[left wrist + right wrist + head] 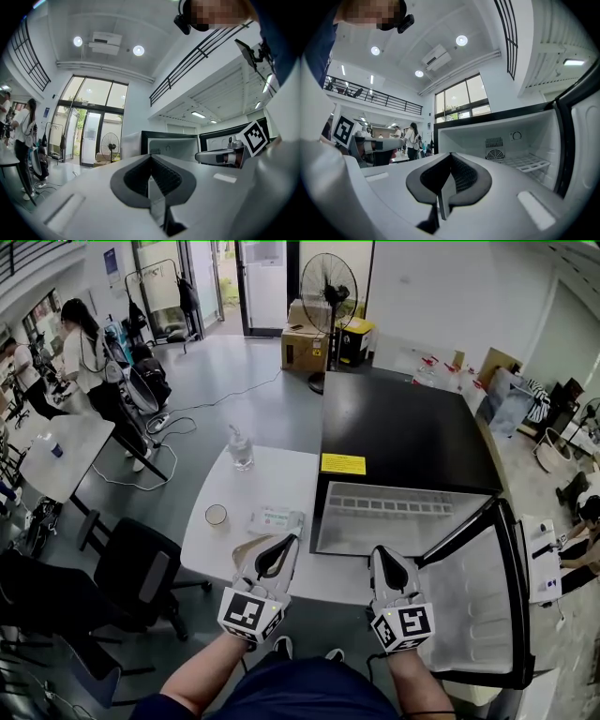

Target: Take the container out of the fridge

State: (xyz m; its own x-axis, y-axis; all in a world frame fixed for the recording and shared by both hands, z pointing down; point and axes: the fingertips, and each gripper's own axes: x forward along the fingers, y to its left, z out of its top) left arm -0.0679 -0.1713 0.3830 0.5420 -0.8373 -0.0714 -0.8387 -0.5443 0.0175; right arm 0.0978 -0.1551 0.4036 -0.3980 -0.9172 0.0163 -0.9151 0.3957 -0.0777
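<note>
Upper right: fridge (403, 427) top matt black, smooth; liner (473, 136) glossy white plastic; table (281, 488) smooth white. My left gripper (151, 159) shell matt grey plastic, pads (168, 177) ribbed black, rubbery.

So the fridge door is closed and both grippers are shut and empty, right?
Not quite: the fridge door stands open, as the head view shows. The left gripper and right gripper are indeed shut and empty.

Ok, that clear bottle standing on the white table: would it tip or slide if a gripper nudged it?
Probably tip: the clear bottle stands upright and looks taller than it is wide, so a high push may topple it. Its smooth, see-through wall looks slippery to grip. How full it is cannot be told, so its weight stays uncertain.
</note>
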